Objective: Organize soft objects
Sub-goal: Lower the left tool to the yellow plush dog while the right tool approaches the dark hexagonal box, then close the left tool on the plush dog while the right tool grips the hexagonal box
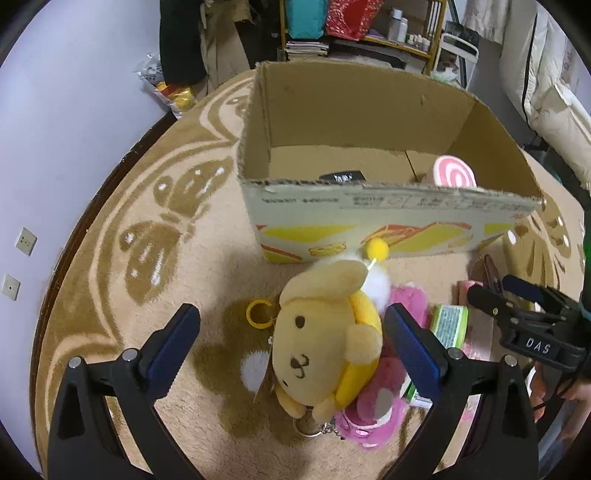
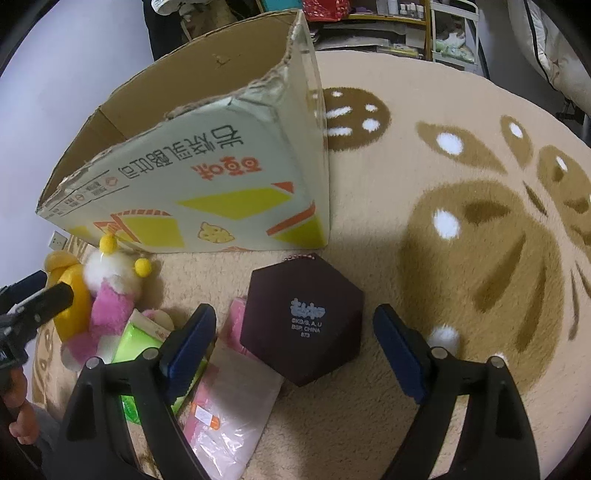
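A yellow plush dog (image 1: 325, 339) lies on the beige patterned rug (image 1: 147, 295), just in front of an open cardboard box (image 1: 369, 229), its face turned up and a yellow plastic ring (image 1: 258, 313) beside its head. It rests partly on a pink plush toy (image 1: 380, 398), which has white fluff and a yellow pompom (image 1: 376, 248) sticking up toward the box wall. The left gripper (image 1: 291, 347) hangs over the dog with its blue-padded fingers (image 1: 413, 354) spread wide apart, one on each side of the toy and not pressing on it. To the right of the plush pile sits a green packet (image 1: 448, 325) and other pink items, partly hidden. Inside the box, a pink and white swirled lollipop toy (image 1: 454, 175) leans near the right wall, and a small dark object (image 1: 341, 176) shows just above the front rim; what it is cannot be told. In the right wrist view, a dark maroon hexagonal cushion (image 2: 303, 325) with white printed lettering lies on the rug near the corner of the box, a bead chain at its top edge. The right gripper (image 2: 295, 339) is held above it, fingers (image 2: 399, 350) wide apart with the cushion between them and untouched. Left of the cushion lie a clear plastic bag with pink contents (image 2: 236, 406) and the green packet, partly under the left finger. A shelf with bottles (image 1: 402, 26) stands beyond the rug.
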`<state>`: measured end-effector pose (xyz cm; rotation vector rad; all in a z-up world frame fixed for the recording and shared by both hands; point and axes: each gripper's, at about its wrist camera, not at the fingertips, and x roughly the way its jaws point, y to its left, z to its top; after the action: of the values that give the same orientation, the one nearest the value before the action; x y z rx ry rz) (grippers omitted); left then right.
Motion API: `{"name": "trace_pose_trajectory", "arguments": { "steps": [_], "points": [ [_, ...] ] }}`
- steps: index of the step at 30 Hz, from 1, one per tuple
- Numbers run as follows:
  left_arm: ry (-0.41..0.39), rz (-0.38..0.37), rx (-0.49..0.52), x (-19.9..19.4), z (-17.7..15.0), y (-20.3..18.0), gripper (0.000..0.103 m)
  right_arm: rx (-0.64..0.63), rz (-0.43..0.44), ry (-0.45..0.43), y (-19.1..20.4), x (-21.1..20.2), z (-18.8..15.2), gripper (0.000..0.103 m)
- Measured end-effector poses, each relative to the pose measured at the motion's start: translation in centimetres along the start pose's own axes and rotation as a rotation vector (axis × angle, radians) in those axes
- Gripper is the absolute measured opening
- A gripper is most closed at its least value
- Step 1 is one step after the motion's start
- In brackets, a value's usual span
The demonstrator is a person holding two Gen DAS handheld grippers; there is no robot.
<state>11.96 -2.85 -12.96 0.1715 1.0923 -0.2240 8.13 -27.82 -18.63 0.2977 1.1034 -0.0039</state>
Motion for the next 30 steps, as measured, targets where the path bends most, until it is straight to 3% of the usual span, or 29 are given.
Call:
{"name": "trace_pose_trajectory", "arguments": {
  "steps": [8, 12, 17, 20, 22, 24, 30],
  "points": [
    [-0.012, 0.094, -0.004, 0.4, -0.2, 0.3, 0.099, -0.014, -0.013, 0.005, 0.4, 0.5, 0.0, 0.091],
    [0.022, 0.115, -0.022, 1.1, -0.3, 1.0, 0.098, -0.004, -0.006, 0.005, 0.5, 0.5, 0.1, 0.091],
    [0.086, 0.092, -0.046, 2.3, -0.6, 1.5, 0.081, 0.004, -0.005, 0.006, -0.1, 0.5, 0.3, 0.087],
    [0.107, 0.082, -0.045, 2.6, -0.8, 1.5, 0.067, 0.013, -0.015, 0.008, -0.6, 0.3, 0.5, 0.079],
    [0.117, 0.115, -0.036, 2.8, -0.9, 1.3, 0.05, 0.029, -0.004, 0.005, -1.0, 0.1, 0.6, 0.071],
    [0.125, 0.112, -0.036, 3.0, -1.0, 1.3, 0.043, 0.036, 0.003, 0.007, -1.2, -0.1, 0.8, 0.066],
    [0.121, 0.093, -0.022, 2.6, -1.0, 1.0, 0.039, 0.027, 0.006, 0.009, -0.8, -0.3, 0.7, 0.065]
  ]
}}
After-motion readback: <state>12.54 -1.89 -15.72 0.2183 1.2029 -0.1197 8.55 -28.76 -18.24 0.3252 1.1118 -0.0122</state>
